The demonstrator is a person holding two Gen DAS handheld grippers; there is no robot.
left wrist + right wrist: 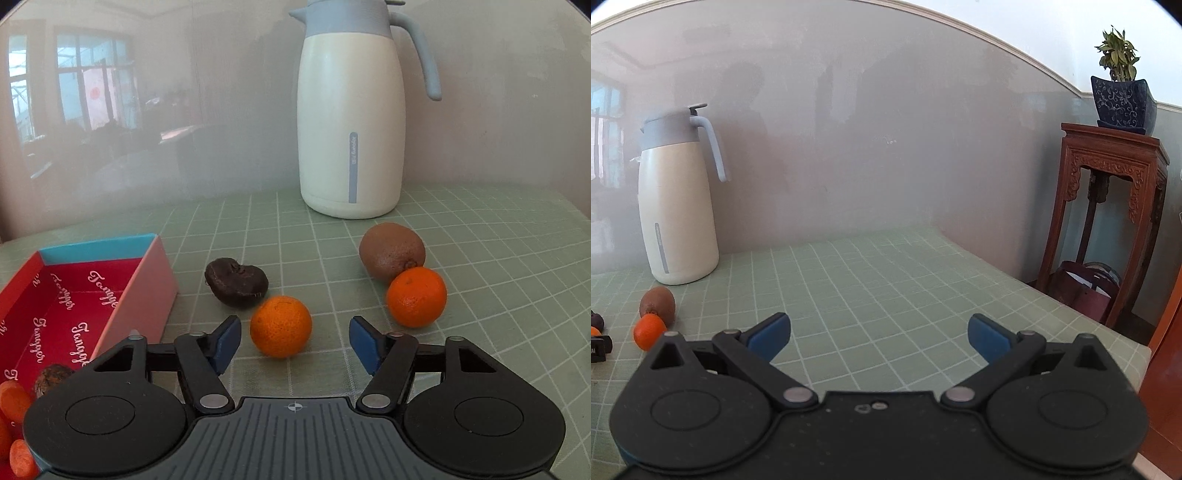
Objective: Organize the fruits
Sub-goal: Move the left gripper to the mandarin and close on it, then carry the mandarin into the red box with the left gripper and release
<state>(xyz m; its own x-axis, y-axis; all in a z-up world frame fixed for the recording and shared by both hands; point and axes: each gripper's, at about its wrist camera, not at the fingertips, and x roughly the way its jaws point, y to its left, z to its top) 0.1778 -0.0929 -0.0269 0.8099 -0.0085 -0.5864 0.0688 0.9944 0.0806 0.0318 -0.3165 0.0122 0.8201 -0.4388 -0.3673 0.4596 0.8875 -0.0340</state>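
Left gripper (294,341) fingers apart, nothing clamped; near mandarin (280,326) on bench between tips, left of centre, red box (147,291) at left. Right gripper (879,334) apart, empty, farther.

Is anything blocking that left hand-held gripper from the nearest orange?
Nothing visible. The left hand-held gripper is open, and the near orange lies just ahead between its fingers with only bare mat around. The dark fruit sits beyond it, aside.
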